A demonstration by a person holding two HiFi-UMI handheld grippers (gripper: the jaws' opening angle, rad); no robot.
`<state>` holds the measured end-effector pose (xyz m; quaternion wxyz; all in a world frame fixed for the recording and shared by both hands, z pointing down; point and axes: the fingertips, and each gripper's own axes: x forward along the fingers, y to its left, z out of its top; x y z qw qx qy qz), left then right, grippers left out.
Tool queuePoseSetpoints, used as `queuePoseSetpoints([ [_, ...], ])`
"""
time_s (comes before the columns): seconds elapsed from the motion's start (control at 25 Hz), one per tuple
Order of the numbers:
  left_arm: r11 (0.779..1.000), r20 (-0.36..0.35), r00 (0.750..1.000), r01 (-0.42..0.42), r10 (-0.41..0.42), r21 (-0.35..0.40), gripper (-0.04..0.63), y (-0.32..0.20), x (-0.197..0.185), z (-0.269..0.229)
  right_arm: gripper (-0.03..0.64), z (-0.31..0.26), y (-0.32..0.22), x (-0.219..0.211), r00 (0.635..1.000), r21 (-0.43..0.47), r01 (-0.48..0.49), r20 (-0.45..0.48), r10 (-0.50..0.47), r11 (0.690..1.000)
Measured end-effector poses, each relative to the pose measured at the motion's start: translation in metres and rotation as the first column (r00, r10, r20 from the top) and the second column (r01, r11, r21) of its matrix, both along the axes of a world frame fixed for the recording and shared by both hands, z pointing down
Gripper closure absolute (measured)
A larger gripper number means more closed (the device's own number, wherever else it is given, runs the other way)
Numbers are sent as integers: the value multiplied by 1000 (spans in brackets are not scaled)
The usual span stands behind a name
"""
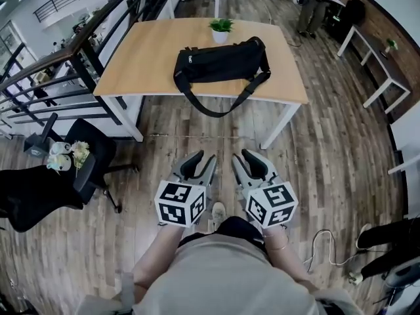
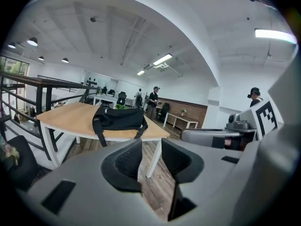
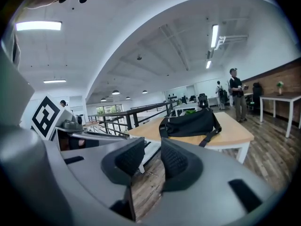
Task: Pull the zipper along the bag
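A black duffel bag [image 1: 220,63] lies on the wooden table [image 1: 144,51], its shoulder strap [image 1: 216,107] hanging over the front edge. The zipper is too small to make out. Both grippers are held low over the floor, well short of the table and apart from the bag. My left gripper [image 1: 202,163] is open with nothing between its pads. My right gripper [image 1: 244,159] beside it is open and empty too. The left gripper view has the bag [image 2: 120,118] far beyond the open gripper [image 2: 151,147]. In the right gripper view the bag [image 3: 188,123] is likewise distant past the gripper [image 3: 153,147].
A small potted plant [image 1: 221,28] stands on the table behind the bag. A black office chair [image 1: 85,156] is on the left by a dark railing [image 1: 65,64]. White tables [image 1: 374,64] stand at the right, and a cable [image 1: 321,241] lies on the wooden floor.
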<state>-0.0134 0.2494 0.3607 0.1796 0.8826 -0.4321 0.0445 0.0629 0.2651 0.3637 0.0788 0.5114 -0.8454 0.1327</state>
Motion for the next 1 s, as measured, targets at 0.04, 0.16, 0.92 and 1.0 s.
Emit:
queuePoseSetpoints([
  [0.04, 1000, -5, 1000, 18, -18, 5, 457, -10, 3, -2, 512, -1, -11, 4, 1000, 4, 6, 3, -6, 1000],
  [0.16, 1000, -3, 1000, 31, -31, 0, 457, -36, 15, -2, 512, 0, -38, 14, 1000, -1, 25, 15, -25, 1000],
  [0.92, 992, -3, 996, 88, -89, -88, 457, -118, 50, 24, 512, 21, -123, 60, 999, -60, 41, 28, -40, 997],
  [1.0, 995, 7, 998, 61, -61, -76, 457, -130, 55, 22, 512, 22, -132, 58, 999, -59, 40, 27, -39, 997],
])
